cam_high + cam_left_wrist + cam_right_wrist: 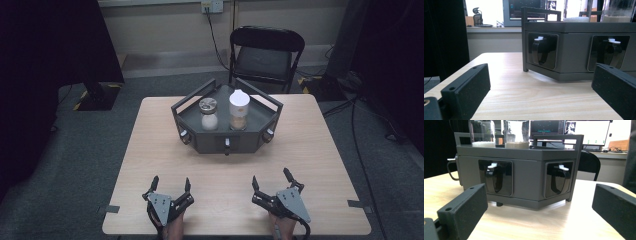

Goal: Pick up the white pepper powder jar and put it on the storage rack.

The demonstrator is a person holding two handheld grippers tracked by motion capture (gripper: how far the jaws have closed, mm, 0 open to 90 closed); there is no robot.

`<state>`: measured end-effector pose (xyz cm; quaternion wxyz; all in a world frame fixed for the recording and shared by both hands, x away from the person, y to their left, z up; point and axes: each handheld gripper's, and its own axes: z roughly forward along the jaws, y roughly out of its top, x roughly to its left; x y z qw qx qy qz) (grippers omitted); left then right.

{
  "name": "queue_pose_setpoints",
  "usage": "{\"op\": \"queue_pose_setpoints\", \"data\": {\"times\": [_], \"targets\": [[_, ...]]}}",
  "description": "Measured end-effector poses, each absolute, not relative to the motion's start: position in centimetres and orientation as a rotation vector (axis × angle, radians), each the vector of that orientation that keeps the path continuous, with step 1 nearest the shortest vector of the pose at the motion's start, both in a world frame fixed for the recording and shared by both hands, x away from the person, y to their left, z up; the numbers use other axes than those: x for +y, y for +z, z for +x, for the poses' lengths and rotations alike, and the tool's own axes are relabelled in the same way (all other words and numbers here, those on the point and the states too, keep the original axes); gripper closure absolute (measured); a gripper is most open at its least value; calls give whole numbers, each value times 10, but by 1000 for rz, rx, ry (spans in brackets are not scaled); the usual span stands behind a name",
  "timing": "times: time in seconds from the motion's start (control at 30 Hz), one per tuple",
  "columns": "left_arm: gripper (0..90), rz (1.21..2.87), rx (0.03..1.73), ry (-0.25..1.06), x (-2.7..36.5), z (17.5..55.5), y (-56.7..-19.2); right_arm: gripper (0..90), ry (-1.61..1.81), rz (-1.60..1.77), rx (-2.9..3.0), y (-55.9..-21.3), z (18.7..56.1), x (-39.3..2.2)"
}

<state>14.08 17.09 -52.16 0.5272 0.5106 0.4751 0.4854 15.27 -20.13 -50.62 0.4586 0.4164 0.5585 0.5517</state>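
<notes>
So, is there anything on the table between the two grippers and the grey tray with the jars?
Nothing visible. Bare table lies between the left gripper, the right gripper and the grey tray; both grippers are open.

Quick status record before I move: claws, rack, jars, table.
left claw: open, holding nothing, at the near table edge
right claw: open, holding nothing, at the near table edge
rack: dark grey, angled front, mid-table, apart from both claws
jars: two upright in the rack; left jar has white contents, right jar has a white lid and tan contents
handles: black, recessed in the rack's front faces
table: light wood
</notes>
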Motion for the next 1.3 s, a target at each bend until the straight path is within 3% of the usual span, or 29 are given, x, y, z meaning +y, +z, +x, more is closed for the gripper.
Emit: {"op": "queue_pose_setpoints", "data": {"times": [1.3], "targets": [[14, 1219, 1136, 1163, 171, 141, -522, 0, 1398, 1048, 1368, -519, 150, -207]]}}
